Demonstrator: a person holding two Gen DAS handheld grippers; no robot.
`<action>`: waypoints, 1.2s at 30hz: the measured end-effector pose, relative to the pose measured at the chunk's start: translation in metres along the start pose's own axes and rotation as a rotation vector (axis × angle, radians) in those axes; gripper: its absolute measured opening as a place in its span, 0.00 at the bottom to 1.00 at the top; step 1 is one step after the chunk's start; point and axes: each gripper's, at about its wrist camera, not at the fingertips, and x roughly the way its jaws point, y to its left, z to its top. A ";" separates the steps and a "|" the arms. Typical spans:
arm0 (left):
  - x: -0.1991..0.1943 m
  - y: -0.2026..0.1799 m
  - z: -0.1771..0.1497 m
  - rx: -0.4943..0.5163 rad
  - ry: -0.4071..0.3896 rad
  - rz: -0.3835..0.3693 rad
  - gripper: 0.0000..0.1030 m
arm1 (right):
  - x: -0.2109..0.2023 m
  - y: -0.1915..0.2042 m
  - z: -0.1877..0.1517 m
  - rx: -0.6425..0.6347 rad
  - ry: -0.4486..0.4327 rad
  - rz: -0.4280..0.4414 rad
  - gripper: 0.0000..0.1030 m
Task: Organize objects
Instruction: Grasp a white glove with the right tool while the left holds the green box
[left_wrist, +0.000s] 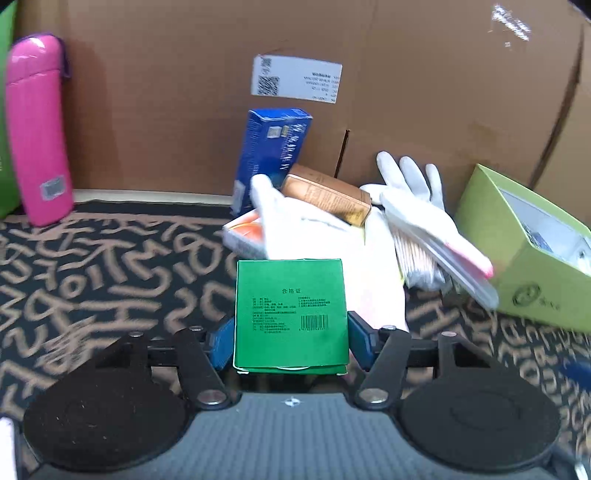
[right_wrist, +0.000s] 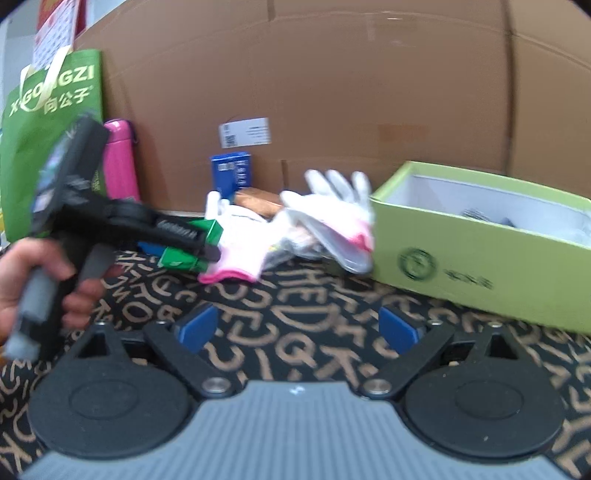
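Observation:
A small green box (left_wrist: 291, 314) with a barcode sits between the blue pads of my left gripper (left_wrist: 291, 343), which press on its two sides. The right wrist view shows the same left gripper (right_wrist: 184, 243) from the side, gripping the green box (right_wrist: 210, 229) low over the mat, with a person's hand (right_wrist: 22, 288) on its handle. My right gripper (right_wrist: 299, 328) stands open over the patterned mat (right_wrist: 295, 295) with nothing between its fingers. Behind the green box lies a pile of white gloves (left_wrist: 424, 221), a brown box (left_wrist: 328, 195) and an upright blue box (left_wrist: 273, 147).
An open lime-green carton (right_wrist: 480, 258) stands at the right, partly filled. A pink bottle (left_wrist: 37, 129) and a green bag (right_wrist: 48, 129) stand at the left. A tall cardboard wall (left_wrist: 406, 92) closes the back. A pack of cotton swabs (left_wrist: 413, 254) lies under the gloves.

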 end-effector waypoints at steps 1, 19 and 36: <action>-0.007 0.004 -0.004 0.002 -0.005 0.004 0.63 | 0.011 0.006 0.003 -0.018 0.006 0.015 0.89; -0.049 0.033 -0.038 0.005 0.014 -0.048 0.63 | 0.074 0.048 0.016 -0.097 0.063 0.099 0.08; -0.067 -0.006 -0.072 0.215 0.040 -0.025 0.68 | -0.010 0.030 -0.008 -0.200 0.072 0.060 0.63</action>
